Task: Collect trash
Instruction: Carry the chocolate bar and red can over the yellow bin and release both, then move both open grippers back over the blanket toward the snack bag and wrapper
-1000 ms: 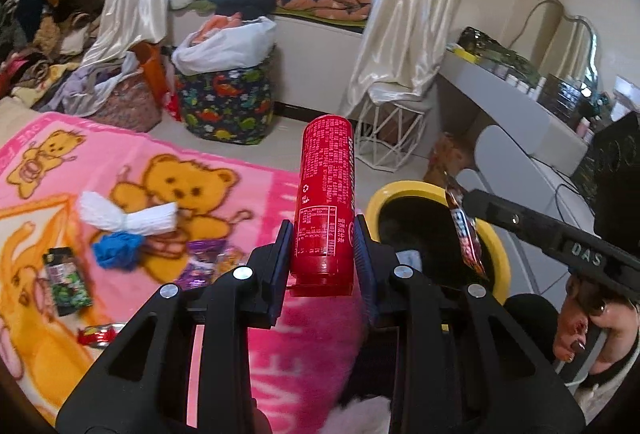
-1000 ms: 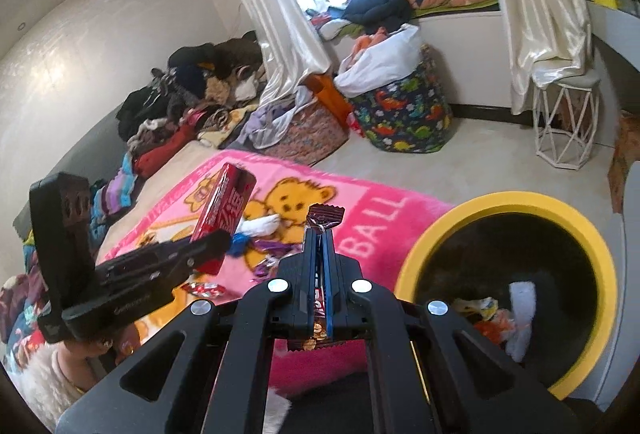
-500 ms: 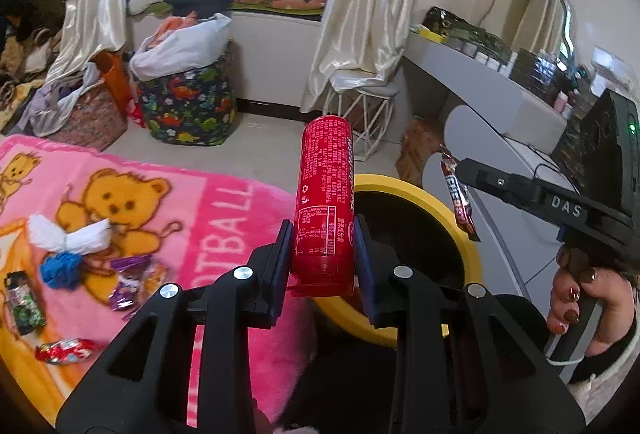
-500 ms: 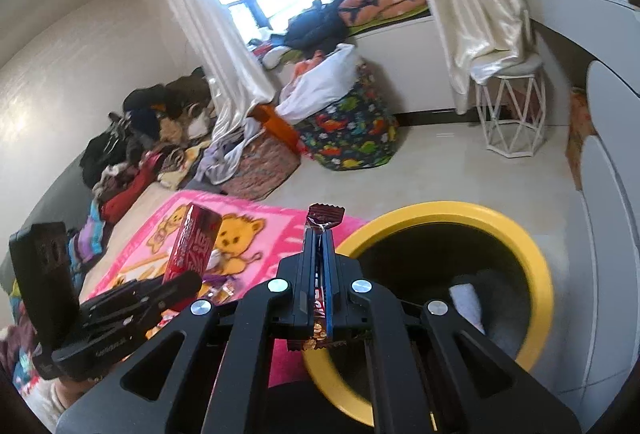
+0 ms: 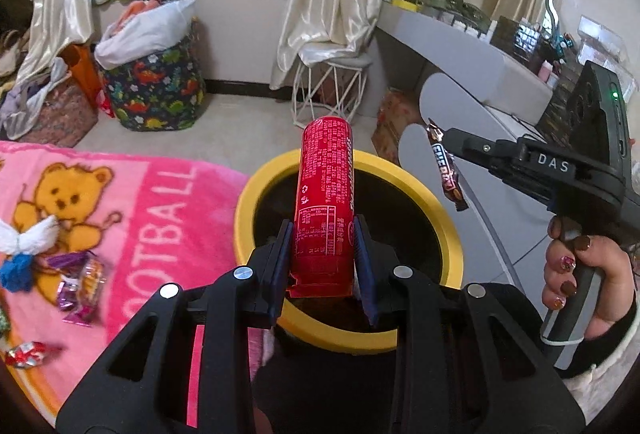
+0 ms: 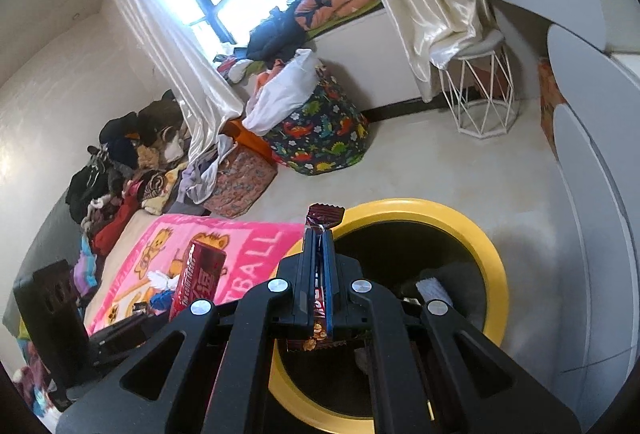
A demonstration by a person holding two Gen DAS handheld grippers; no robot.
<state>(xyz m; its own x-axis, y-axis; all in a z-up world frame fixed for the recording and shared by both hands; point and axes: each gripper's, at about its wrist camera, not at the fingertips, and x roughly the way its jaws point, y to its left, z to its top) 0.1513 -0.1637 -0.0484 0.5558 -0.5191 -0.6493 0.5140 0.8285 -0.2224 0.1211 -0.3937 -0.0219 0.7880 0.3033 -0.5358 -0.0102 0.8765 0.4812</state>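
Left tongs (image 5: 322,254) clamped on red can (image 5: 326,193), right tongs (image 6: 318,286) pinching wrapper (image 6: 320,298); both poised over bin (image 5: 248,201) for dropping.

Pale floor (image 6: 460,169) carries a yellow-rimmed bin (image 5: 256,193), a dinosaur-print bag (image 5: 154,93) stuffed with white cloth, a wire stool (image 5: 332,93) and a patterned bag (image 6: 244,181). Pink bear blanket (image 5: 152,218) lies just beside the bin, touching its rim in the left wrist view. On the blanket: white cloth (image 5: 24,236), blue scrap (image 5: 14,274), purple wrappers (image 5: 80,280), a red wrapper (image 5: 26,352). Clothes pile (image 6: 120,169) along the wall.
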